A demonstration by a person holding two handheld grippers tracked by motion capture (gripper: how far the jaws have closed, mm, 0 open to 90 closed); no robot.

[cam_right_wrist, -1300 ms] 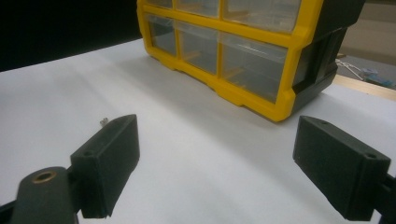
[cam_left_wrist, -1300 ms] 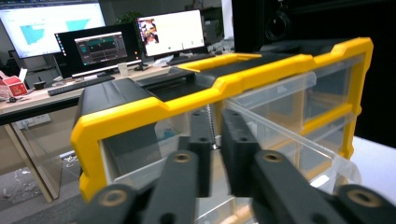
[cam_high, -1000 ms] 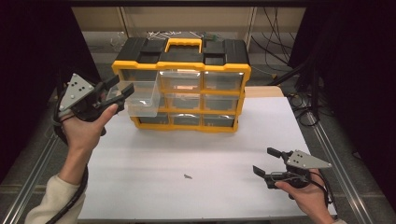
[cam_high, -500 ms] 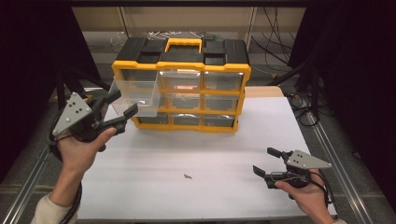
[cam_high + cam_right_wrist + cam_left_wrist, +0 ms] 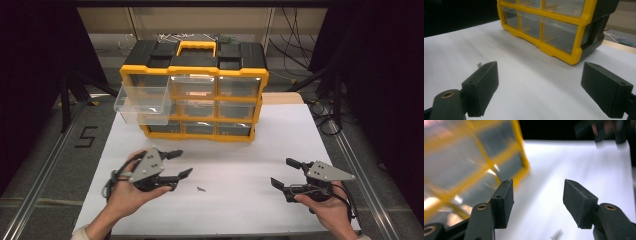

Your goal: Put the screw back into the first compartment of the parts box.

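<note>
A yellow and black drawer organizer (image 5: 194, 95) stands at the back of the white table (image 5: 235, 155). Its top-left clear drawer (image 5: 142, 105) is pulled out and looks empty. A small dark screw (image 5: 201, 189) lies on the table near the front. My left gripper (image 5: 184, 162) is open just left of the screw, with nothing between its jaws. In the left gripper view the gripper (image 5: 537, 182) faces the blurred organizer (image 5: 474, 157), with the screw (image 5: 556, 234) low in the frame. My right gripper (image 5: 281, 171) is open at the front right. In its own view the right gripper (image 5: 540, 67) points at the organizer (image 5: 549, 20) and the screw (image 5: 479, 64).
Metal rails (image 5: 45, 165) run along both sides of the table. Cables (image 5: 300, 45) lie on the floor behind the organizer. A strip of wooden board (image 5: 282, 97) shows at the organizer's right.
My left gripper has come away from the pulled-out drawer and dropped toward the front of the table, ending beside the screw. The drawer stays out. The right gripper has not moved.
</note>
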